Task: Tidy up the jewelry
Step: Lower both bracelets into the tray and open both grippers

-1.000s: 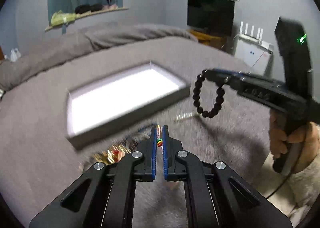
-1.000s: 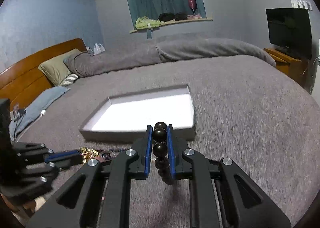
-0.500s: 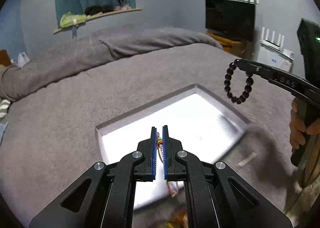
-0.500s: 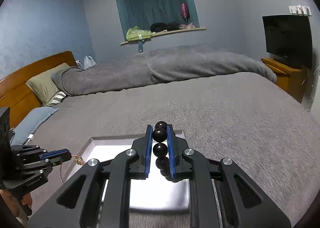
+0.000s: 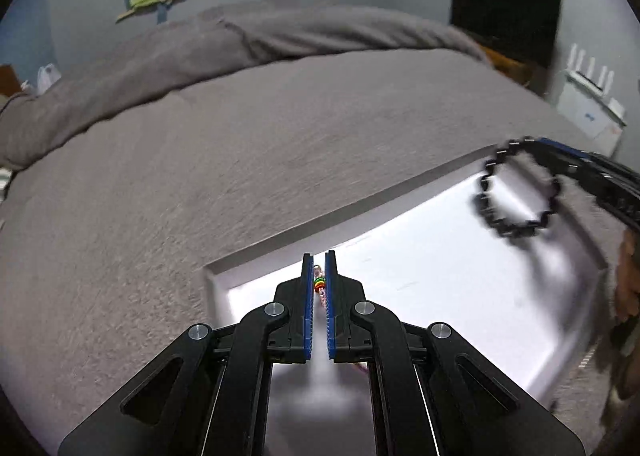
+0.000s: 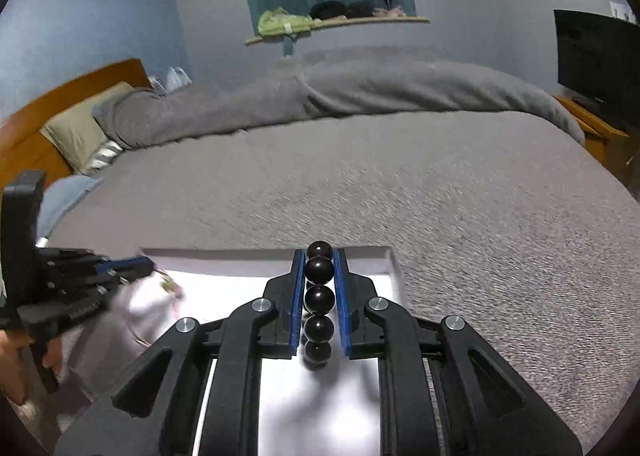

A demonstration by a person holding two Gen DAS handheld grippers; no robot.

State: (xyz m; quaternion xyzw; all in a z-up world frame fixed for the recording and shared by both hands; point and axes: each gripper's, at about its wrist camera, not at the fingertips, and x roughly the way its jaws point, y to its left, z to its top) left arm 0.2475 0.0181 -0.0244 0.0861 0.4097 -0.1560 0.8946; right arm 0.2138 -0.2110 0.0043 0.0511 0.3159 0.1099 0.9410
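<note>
Both grippers hung directly above the white tray [image 5: 256, 256]: the left gripper [image 5: 319, 276] pinched a thin beaded chain [image 5: 319, 283], the right gripper [image 6: 319, 276] clamped the black bead bracelet [image 6: 319, 298].

black bead bracelet [image 5: 516, 196]: blurry in my left view.
thin bracelet [image 5: 319, 285]: my fingers hide most of it.
white tray [image 6: 384, 256]: my right gripper [image 6: 319, 268] covers its middle.

left wrist cam: rides behind left tongs [image 5: 319, 280], looks forward and down, close above white tray [image 5: 440, 276] on bed [image 5: 200, 176] | right wrist cam: same along right tongs [image 6: 319, 276], toward headboard [image 6: 60, 96] | shared: tray [image 6: 224, 280], bed [image 6: 440, 196], each other's tongs
</note>
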